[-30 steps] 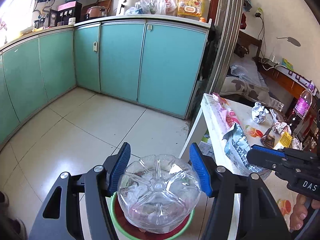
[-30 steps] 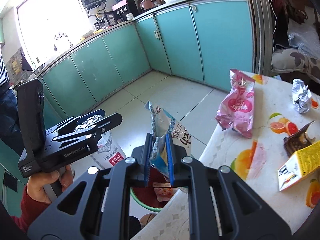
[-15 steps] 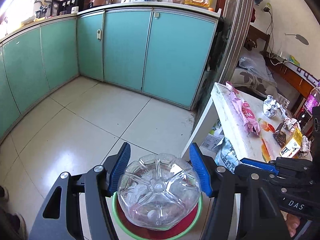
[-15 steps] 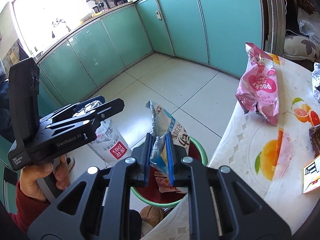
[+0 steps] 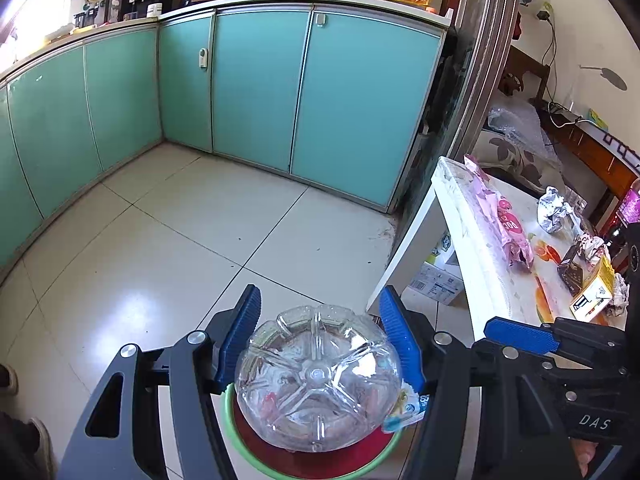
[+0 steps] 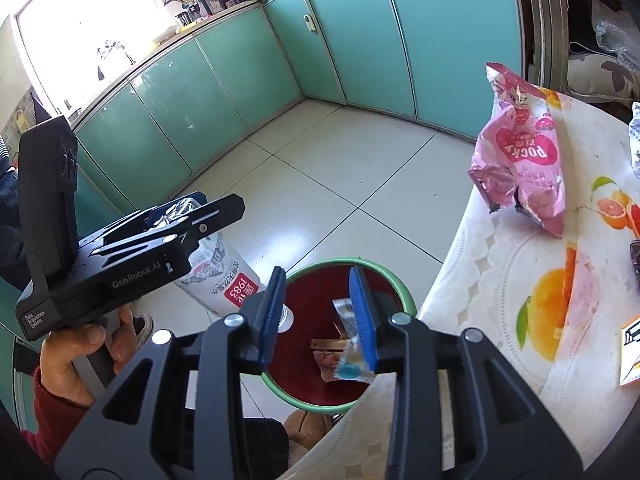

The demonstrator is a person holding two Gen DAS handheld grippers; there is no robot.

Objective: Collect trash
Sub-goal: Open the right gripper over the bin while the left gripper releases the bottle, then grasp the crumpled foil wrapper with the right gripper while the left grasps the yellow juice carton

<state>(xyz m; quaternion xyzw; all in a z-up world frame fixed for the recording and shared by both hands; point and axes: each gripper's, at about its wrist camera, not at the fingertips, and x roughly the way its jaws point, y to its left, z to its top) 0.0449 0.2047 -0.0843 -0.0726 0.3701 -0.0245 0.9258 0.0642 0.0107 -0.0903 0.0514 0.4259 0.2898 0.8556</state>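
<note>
On our far left, teal cabinets (image 5: pixel 256 92) line the tiled floor (image 5: pixel 168 232). Our left gripper (image 5: pixel 320 336) clamps a clear bottle (image 5: pixel 318 376), which hangs neck-down over the green-rimmed bin (image 6: pixel 394 288) and hides most of its mouth from that side. Our right gripper (image 6: pixel 316 312) is just over the bin, jaws opening; a blue-and-white wrapper (image 6: pixel 352 360) lies against the right pad, above scraps in the bin. Right of that, the table (image 6: pixel 500 280) carries a pink bag (image 6: pixel 520 156) and, farther on, crumpled foil (image 5: pixel 554 210) and a yellow carton (image 5: pixel 596 292).
</note>
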